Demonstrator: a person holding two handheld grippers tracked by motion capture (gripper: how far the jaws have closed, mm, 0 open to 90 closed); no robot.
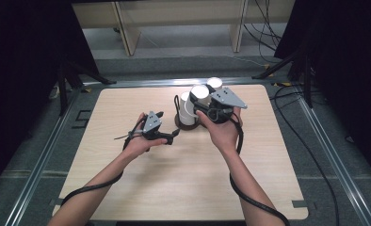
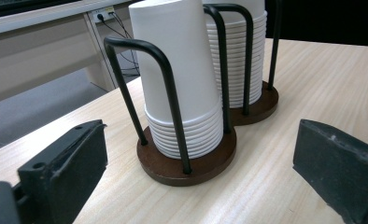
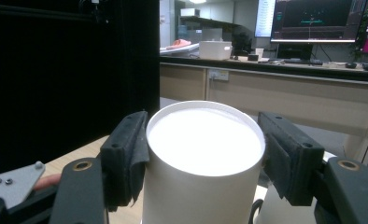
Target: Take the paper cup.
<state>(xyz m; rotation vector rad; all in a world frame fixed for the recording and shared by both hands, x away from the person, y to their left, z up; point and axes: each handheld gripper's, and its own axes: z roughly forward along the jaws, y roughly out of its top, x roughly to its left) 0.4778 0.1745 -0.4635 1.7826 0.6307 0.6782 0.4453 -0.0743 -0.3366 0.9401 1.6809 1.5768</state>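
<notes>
Right gripper point(image 3: 205, 154): clamped on an inverted paper cup point(image 3: 203, 158), above the far-centre wire holder point(image 2: 187, 161).
Left gripper point(image 2: 196, 172): jaws apart, empty, near the holder.
Handling: light, thin-walled, crushable; grip the sidewall gently.

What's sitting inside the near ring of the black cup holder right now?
A stack of upside-down white paper cups stands inside the near ring of the cup holder, on its round brown base. Only the nested rims show; the cups' insides and the base beneath them are covered.

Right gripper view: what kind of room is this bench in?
Probably a lab or office workspace: lit monitors on a long desk behind, loose cables on the floor, black curtains round the table.
</notes>
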